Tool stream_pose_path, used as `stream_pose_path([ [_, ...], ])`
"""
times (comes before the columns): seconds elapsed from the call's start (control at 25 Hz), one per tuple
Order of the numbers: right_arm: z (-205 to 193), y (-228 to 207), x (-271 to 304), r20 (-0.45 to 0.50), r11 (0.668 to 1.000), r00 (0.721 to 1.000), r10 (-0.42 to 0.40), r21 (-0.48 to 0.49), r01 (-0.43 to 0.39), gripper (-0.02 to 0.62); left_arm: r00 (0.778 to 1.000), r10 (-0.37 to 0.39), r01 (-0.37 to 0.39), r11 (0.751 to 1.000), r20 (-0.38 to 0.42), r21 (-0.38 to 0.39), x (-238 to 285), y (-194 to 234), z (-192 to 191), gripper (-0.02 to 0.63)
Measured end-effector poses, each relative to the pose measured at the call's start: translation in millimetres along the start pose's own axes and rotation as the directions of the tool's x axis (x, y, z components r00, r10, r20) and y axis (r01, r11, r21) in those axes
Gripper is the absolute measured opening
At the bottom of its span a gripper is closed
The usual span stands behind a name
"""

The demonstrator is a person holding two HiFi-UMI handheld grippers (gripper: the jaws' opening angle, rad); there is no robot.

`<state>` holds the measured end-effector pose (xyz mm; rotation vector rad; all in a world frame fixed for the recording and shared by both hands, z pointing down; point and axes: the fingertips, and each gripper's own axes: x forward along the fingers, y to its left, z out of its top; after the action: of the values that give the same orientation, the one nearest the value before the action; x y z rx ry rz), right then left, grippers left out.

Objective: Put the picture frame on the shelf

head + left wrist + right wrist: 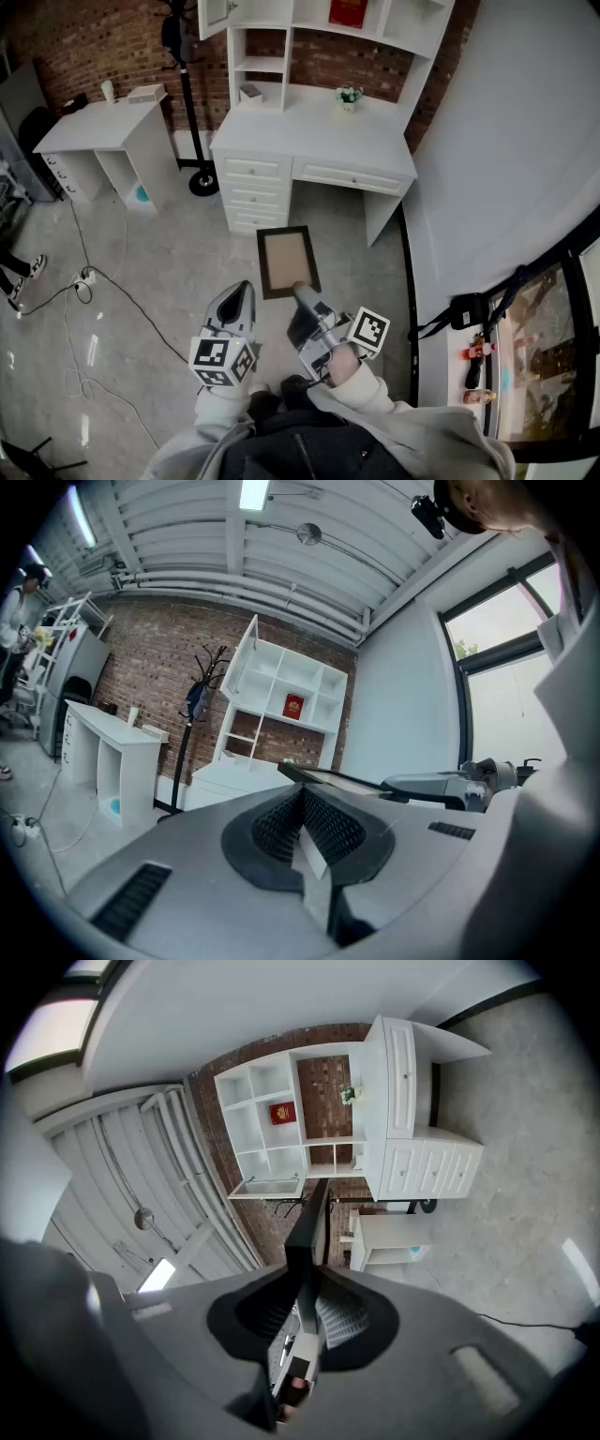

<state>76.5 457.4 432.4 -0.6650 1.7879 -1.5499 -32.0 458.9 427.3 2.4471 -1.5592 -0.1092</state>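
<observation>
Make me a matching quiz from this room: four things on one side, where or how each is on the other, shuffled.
1 frame
2 plant
3 red box
4 left tongs

A on the desk
B in a shelf cubby
C shut
D in the right tongs

Pairs: 1-D, 2-A, 3-B, 4-C

I have the dark frame point(288, 262), tan panel facing up, held level at the centre of the head view, well below the white shelf point(289, 52) at top centre.
</observation>
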Motion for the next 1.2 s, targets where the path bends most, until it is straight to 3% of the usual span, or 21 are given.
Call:
stream_pose_path([
  [0.4,54,-2,-18,0.028,1.000,1.000,0.008,0.002,-0.008,0.067,1.000,-0.009,0.009,1.000,0.001,-0.001,43,-31,-3,0.003],
  [0.76,101,2,-13,-0.021,0.998,0.999,0.037,-0.057,-0.038,0.067,0.999,0.017,-0.017,1.000,0.029,-0.003,81,-54,-3,0.003],
  [1.2,131,-6,4,-0.034,0.998,0.998,0.050,-0.028,-0.051,0.067,0.999,0.047,-0.047,0.999,0.020,-0.007,111,-48,-9,0.003],
])
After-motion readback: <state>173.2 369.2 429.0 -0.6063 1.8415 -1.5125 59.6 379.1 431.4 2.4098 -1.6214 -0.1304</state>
